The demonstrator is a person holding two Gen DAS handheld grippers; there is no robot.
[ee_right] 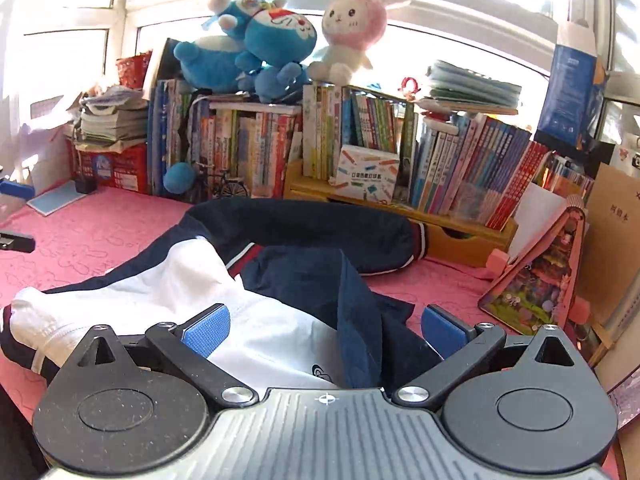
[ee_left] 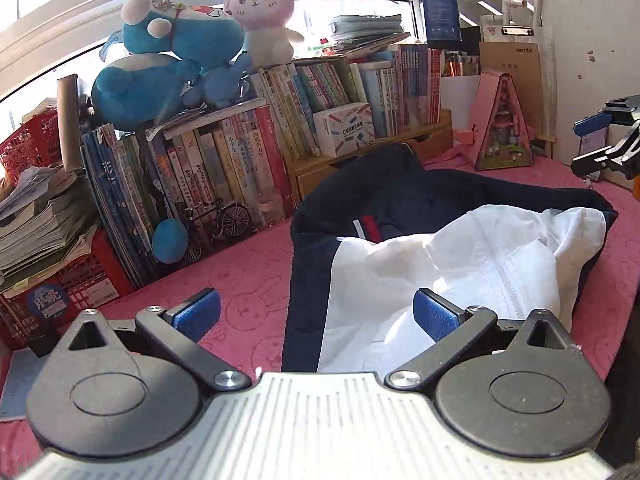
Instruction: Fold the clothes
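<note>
A navy and white jacket (ee_left: 440, 256) lies crumpled on the pink bunny-print cloth (ee_left: 248, 276). Its white lining faces up and a navy sleeve with a striped cuff stretches toward the books. My left gripper (ee_left: 316, 314) is open and empty, hovering over the jacket's left edge. My right gripper (ee_right: 326, 330) is open and empty, just above the jacket (ee_right: 280, 264) where white and navy meet. The right gripper also shows at the right edge of the left wrist view (ee_left: 604, 140), and the left gripper at the left edge of the right wrist view (ee_right: 14, 216).
Rows of books (ee_left: 248, 152) with plush toys (ee_left: 168, 68) on top line the back. A wooden drawer shelf (ee_right: 452, 232), a pink triangular toy house (ee_right: 540, 276), a model bicycle (ee_left: 216, 220), red crates (ee_left: 60, 280) and a blue notebook (ee_right: 56, 200) stand around the cloth.
</note>
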